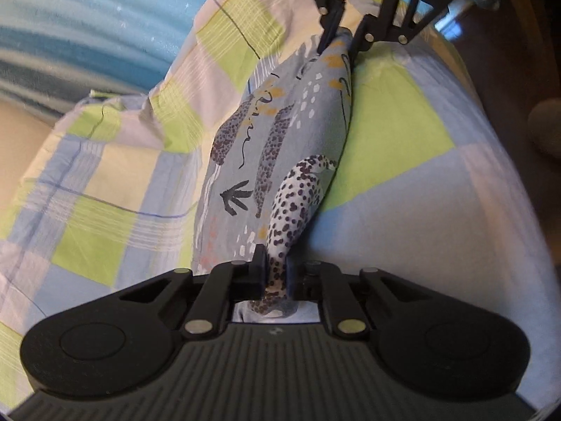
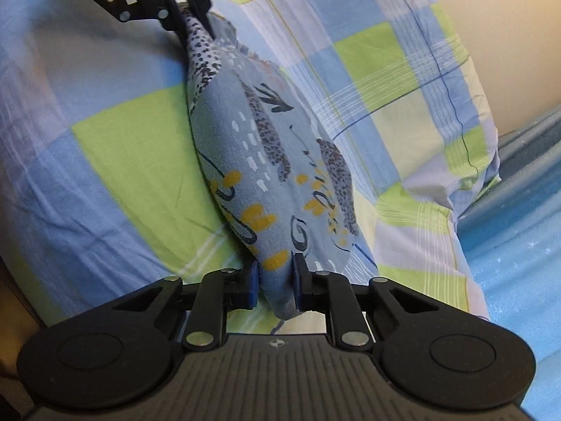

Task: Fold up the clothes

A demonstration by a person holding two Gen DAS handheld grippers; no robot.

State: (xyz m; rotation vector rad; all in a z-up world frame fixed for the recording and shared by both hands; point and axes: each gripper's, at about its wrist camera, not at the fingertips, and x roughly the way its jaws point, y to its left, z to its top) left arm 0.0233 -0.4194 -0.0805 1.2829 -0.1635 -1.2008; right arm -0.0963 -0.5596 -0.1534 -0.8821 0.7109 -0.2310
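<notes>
here each tool pinches one end of the printed garment; only the left view shows its spotted end.

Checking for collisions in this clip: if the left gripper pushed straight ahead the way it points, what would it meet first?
The left gripper is shut on the patterned cloth, which stretches ahead of it. Beyond the cloth, the right gripper holds the far end, so probably that, though depth is unclear.

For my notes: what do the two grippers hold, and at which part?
Both hold one patterned garment: left gripper and right gripper pinch opposite ends.
</notes>
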